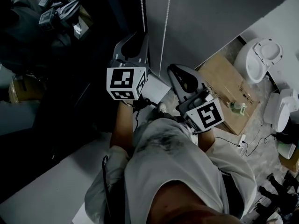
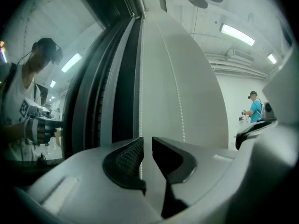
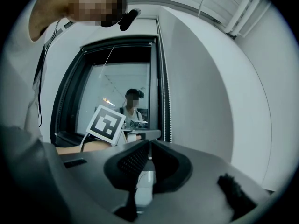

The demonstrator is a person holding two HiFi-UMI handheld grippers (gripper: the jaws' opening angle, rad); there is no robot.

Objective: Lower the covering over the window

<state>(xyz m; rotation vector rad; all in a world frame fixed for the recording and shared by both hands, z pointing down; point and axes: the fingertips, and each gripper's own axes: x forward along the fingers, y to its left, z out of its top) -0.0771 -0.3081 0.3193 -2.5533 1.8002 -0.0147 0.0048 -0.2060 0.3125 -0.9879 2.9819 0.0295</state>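
Head view from above, steeply down over the left gripper [image 1: 139, 38] and right gripper [image 1: 175, 71] toward the window [image 1: 51, 78], left gripper view level, close to the bead chain [image 2: 175, 78], right gripper view level, farther back, all sharing window and chain.

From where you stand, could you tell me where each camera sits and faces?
Head view: on the person's head, facing steeply down at left gripper, right gripper and own torso.
Left gripper view: rides that gripper, looking past its fingers at bead cord.
Right gripper view: likewise, toward window; left forearm shows.
Shared: bead cord, all views.
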